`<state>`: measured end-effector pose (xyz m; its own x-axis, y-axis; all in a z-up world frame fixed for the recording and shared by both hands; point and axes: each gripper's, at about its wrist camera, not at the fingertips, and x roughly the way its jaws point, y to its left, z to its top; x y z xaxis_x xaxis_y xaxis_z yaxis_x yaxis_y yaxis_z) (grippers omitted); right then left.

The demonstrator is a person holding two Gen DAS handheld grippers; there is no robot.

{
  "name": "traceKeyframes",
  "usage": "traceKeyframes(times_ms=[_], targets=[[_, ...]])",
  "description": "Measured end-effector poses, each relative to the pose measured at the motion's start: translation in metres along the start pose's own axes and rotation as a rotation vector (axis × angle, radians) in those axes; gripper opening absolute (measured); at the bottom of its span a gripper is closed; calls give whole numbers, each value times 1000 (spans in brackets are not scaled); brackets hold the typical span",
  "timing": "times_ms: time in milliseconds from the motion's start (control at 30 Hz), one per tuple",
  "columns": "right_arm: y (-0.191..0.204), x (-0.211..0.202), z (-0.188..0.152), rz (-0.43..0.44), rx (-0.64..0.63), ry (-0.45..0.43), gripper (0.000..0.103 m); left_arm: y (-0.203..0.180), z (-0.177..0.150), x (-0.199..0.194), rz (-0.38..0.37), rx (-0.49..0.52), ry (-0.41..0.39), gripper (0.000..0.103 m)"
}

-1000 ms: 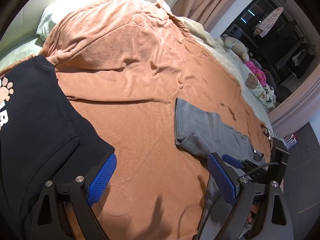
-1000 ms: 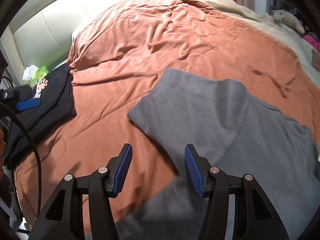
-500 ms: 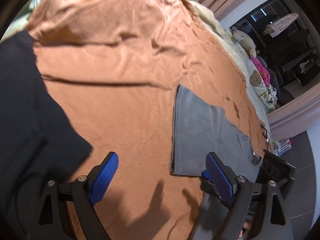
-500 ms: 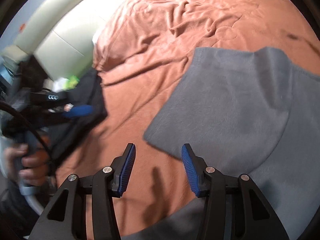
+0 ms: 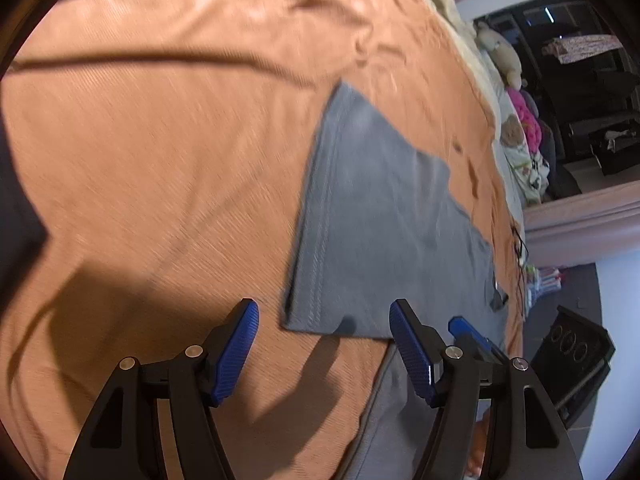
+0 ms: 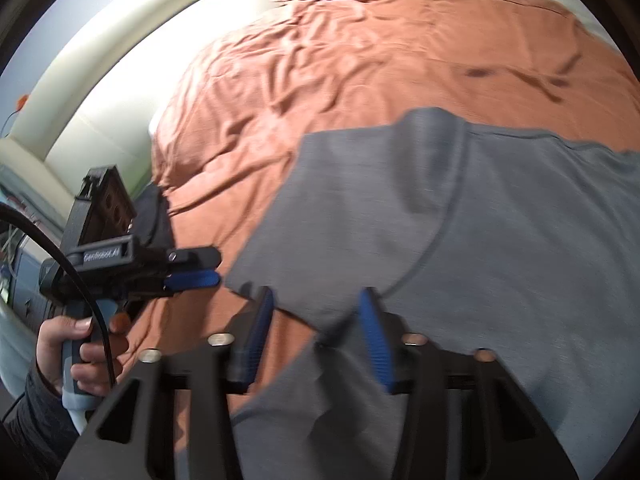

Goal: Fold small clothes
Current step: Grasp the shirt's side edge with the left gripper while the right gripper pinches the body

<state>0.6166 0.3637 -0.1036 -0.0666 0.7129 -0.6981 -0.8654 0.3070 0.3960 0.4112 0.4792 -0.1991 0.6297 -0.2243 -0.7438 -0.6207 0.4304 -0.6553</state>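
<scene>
Since a second ago both claws have dropped closer to the bed [image 5: 160,160]; the black shirt [image 5: 16,208] is sliding almost out of the left wrist view, only a dark sliver at the left edge. Orange blanket [image 6: 360,60] is covering the bed, and the grey shirt [image 5: 380,220] is lying flat on it, one sleeve folded over the body, its corner pointing toward the cameras.

Left claw [image 5: 324,320] is hanging wide open just short of that folded corner, gripping nothing, apart from the cloth. Right claw [image 6: 316,312] is also open, narrower gap, straddling the folded grey edge; fabric is sitting between the blue pads [image 6: 374,344], contact unclear through motion blur.

Right wrist view is catching the person's left hand [image 6: 80,348] gripping the other tool's handle, cable running past it. Label on that tool reads "GenRobot.AI". Both views are blurred. Plush toys [image 5: 500,52] are sitting at the far bed edge, partly cut off.
</scene>
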Motion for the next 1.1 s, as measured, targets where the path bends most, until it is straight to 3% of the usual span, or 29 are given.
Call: traceKeyframes(times_ms=[133, 267, 367, 567, 600, 700, 800, 1100], targets=[[-11, -9, 0, -40, 52, -2, 11, 2, -6, 6, -27, -41, 3, 69], [-14, -22, -6, -57, 84, -12, 11, 11, -19, 6, -109, -170, 17, 67], [-16, -25, -12, -56, 105, -9, 11, 14, -23, 7, -113, -215, -17, 64], [-24, -28, -19, -46, 154, -20, 11, 23, -17, 6, -162, -292, -97, 51], [-26, -30, -21, -50, 167, -26, 11, 25, -16, 4, -161, -303, -110, 41], [-30, -32, -23, -74, 200, -32, 11, 26, -17, 1, -143, -298, -124, 10], [-30, -28, -24, -79, 225, -17, 7, 21, -12, -3, -128, -274, -148, 7], [-34, -13, -23, 48, 313, -10, 5, -16, 24, -20, -144, -151, -208, 5]])
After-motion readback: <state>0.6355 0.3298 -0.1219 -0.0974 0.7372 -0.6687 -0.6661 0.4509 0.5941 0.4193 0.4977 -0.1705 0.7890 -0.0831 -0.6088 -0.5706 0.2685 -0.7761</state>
